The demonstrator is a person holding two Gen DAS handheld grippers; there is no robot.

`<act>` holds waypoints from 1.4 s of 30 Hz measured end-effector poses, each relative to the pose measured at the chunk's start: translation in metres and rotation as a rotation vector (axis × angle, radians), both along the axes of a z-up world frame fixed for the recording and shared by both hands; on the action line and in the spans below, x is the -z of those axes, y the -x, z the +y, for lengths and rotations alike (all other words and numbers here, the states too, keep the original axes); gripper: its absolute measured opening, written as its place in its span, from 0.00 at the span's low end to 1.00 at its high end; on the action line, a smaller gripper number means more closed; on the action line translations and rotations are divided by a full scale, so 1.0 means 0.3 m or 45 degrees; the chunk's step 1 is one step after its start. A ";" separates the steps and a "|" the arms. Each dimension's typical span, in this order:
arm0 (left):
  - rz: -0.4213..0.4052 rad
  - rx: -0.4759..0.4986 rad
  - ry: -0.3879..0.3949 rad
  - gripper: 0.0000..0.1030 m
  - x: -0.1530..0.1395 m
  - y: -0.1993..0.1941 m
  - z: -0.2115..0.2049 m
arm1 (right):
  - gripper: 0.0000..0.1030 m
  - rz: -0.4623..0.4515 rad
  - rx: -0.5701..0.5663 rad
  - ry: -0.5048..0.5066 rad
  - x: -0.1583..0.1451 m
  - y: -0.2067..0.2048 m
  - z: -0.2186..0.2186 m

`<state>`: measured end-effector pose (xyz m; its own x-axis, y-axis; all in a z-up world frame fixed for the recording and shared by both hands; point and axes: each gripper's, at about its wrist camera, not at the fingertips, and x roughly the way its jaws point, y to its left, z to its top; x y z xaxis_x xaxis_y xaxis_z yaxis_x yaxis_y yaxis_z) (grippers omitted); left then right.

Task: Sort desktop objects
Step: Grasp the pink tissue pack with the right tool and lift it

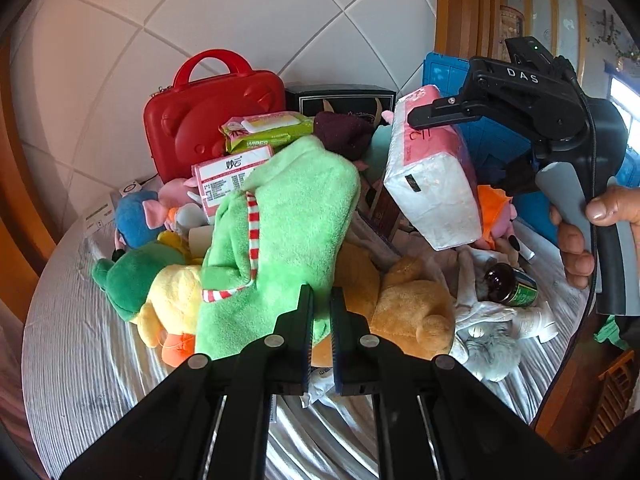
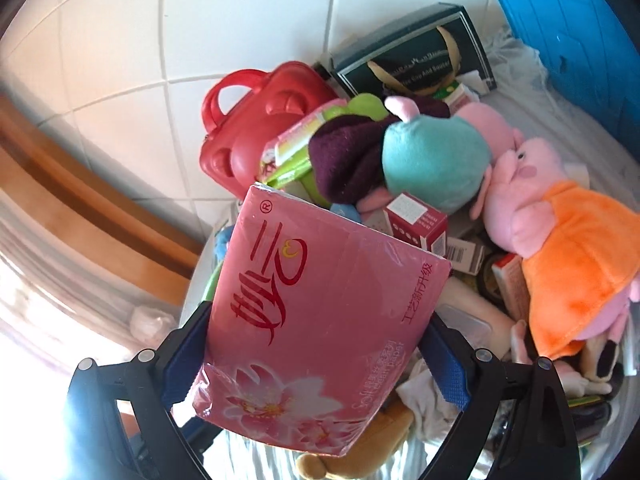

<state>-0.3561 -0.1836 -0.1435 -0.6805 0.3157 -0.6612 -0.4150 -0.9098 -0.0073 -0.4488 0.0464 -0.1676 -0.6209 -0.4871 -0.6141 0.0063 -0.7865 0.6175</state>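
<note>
Pink tissue pack [image 2: 320, 316] clamped in right hand-held gripper [image 2: 316, 352] (lifted above plush pile), left one clenched.

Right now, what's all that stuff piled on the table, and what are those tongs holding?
Tissue pack: one, pink, lifted above the pile in the right tongs.
Green plush: one, light green, pinched by the left tongs.
Case: one, red, at the back by the wall.
Wipes: one pack, green, against the case.
Pig plush: one, pink in orange dress, right side.
Bottle: one, brown, lying right.
Crate: one, blue, far right.
Left tongs: shut on green plush.
Right tongs: clamping the tissue pack.
Hand: on the right tongs' handle.
</note>
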 end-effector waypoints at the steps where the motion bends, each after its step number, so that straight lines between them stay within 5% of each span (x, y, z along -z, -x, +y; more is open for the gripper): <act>1: 0.004 0.011 0.008 0.07 -0.013 -0.001 0.003 | 0.93 0.015 -0.002 -0.008 -0.009 -0.002 -0.006; 9: 0.015 0.006 0.042 0.07 -0.057 0.002 -0.006 | 0.93 0.071 -0.031 -0.033 -0.043 -0.039 -0.002; 20: -0.117 -0.053 0.101 0.09 0.209 0.054 0.012 | 0.93 0.030 -0.074 -0.099 -0.024 -0.051 -0.040; 29: -0.137 -0.045 0.103 0.14 0.276 0.101 0.008 | 0.93 0.021 -0.092 -0.118 -0.020 -0.040 -0.057; 42: 0.087 0.014 0.043 0.07 -0.064 -0.003 -0.016 | 0.93 0.107 -0.106 -0.164 -0.084 -0.086 -0.086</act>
